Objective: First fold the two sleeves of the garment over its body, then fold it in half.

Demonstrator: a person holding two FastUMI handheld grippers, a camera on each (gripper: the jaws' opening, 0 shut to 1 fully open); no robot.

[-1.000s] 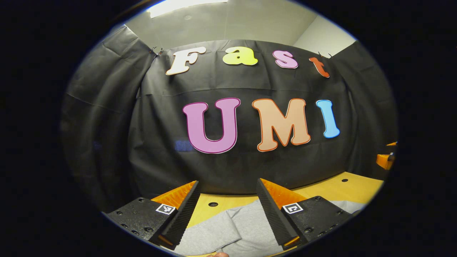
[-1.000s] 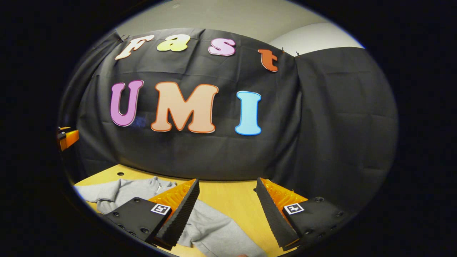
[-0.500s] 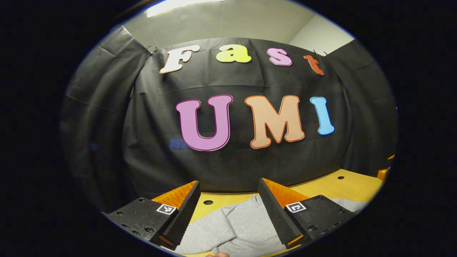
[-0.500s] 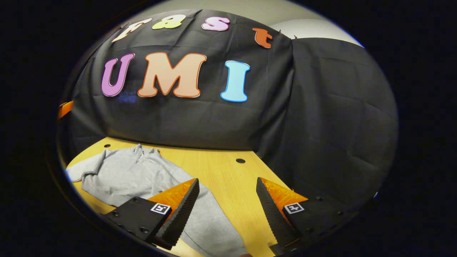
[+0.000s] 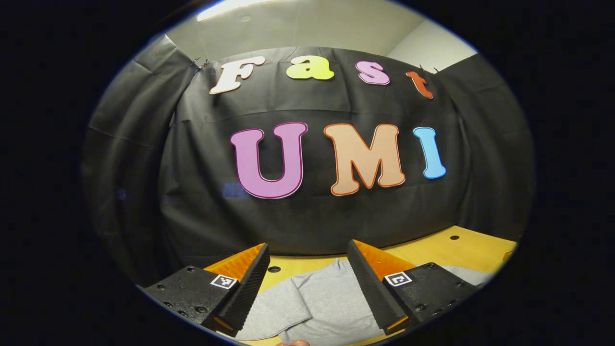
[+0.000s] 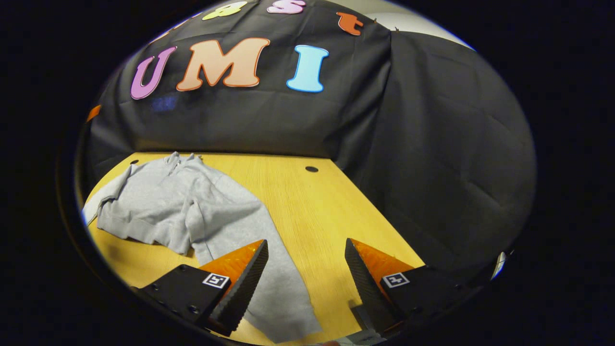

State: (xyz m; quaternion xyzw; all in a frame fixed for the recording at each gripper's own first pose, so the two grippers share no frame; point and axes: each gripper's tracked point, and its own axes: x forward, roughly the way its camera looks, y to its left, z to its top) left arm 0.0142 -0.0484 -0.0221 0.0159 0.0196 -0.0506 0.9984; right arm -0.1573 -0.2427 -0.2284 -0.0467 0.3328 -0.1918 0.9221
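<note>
A grey sweatshirt (image 6: 178,202) lies flat on the wooden table (image 6: 312,211) in the right gripper view, collar toward the black wall. One long sleeve (image 6: 276,283) runs down toward my right gripper (image 6: 306,278), which hangs open above the table with the sleeve's end under its left finger. In the left gripper view the same grey sweatshirt (image 5: 317,302) lies below my left gripper (image 5: 307,283), open, held above the cloth with nothing between its fingers. The garment's far side is hidden by the fingers.
Black cloth walls close off the table's back and right side (image 6: 432,158). Small round holes (image 6: 312,169) dot the tabletop. Bare wood stretches right of the sleeve. A fingertip (image 5: 293,343) shows at the bottom edge of the left gripper view.
My right gripper has tilted downward, bringing the table and the whole sweatshirt into sight. The left gripper has turned slightly; the orange gripper part at its right edge has slid out.
</note>
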